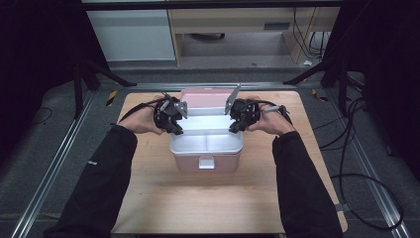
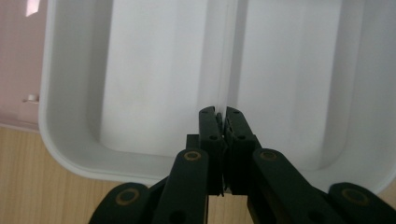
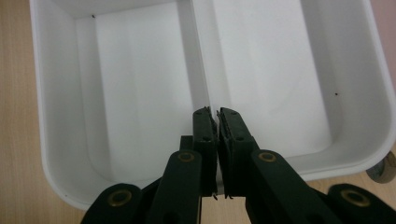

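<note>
A white inner tray with two compartments sits in the top of a pink box at the table's middle. My left gripper is at the tray's left end and my right gripper at its right end, each held by a hand. In the left gripper view the left gripper is shut on the end of the tray's thin middle divider, just inside the rim. In the right gripper view the right gripper pinches the other end of that divider. Both compartments are empty.
The box's pink lid stands open behind the tray, and a white latch is on the box front. The wooden table lies bare in front of the box. Cables trail on the floor to the right.
</note>
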A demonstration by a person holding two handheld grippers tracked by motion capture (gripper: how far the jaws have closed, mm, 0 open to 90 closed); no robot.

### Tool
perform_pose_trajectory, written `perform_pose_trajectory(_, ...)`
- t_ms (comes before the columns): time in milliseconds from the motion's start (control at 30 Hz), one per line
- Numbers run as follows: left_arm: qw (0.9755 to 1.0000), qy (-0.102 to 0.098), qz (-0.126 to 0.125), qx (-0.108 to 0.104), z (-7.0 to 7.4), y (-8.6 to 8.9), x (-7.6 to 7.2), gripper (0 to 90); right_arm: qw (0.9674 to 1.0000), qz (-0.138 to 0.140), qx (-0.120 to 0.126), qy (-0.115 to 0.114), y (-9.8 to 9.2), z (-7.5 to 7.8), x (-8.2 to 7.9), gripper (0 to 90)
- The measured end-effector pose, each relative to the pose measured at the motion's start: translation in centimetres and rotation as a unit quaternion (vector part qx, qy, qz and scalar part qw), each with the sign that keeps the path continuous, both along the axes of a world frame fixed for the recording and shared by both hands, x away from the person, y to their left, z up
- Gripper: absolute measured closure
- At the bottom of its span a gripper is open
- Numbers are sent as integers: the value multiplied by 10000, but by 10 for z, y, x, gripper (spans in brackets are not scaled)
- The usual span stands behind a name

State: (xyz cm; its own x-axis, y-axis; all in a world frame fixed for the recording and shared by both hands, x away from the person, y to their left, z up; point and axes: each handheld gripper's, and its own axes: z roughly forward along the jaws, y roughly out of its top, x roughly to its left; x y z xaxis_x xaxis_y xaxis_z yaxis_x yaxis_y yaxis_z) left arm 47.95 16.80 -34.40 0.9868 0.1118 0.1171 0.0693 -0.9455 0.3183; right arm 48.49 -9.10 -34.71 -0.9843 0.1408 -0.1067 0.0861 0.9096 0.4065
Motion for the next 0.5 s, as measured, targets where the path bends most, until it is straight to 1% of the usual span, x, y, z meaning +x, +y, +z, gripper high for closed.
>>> perform_pose_trajectory(33, 10000, -30, -48, -7, 7, 0, -6, 873, 10000, 21, -1, -52, 0, 8, -5, 861)
perform_pose_trajectory(100, 10000, -59, -58, 18, 14, 0, -13, 874, 10000, 19, -5, -68, 0, 16, -12, 862)
perform_pose_trajectory(133, 10000, -59, -58, 18, 14, 0, -13, 874, 10000, 19, -5, -68, 0, 16, -12, 862)
perform_pose_trajectory(233, 10000, -44, -62, 41, 24, -1, -24, 874, 10000, 32, 21, -60, 0, 26, -23, 863)
perform_pose_trajectory(267, 10000, -33, -67, 62, 30, -2, -31, 874, 10000, 28, 53, -38, -1, 31, -31, 862)
perform_pose_trajectory(367, 9999, -36, -100, 93, 37, -3, -44, 875, 10000, 5, 76, 0, -3, 37, -41, 861)
perform_pose_trajectory(500, 9998, -46, -155, 99, 44, -5, -64, 877, 9999, -15, 89, 55, -4, 44, -60, 861)
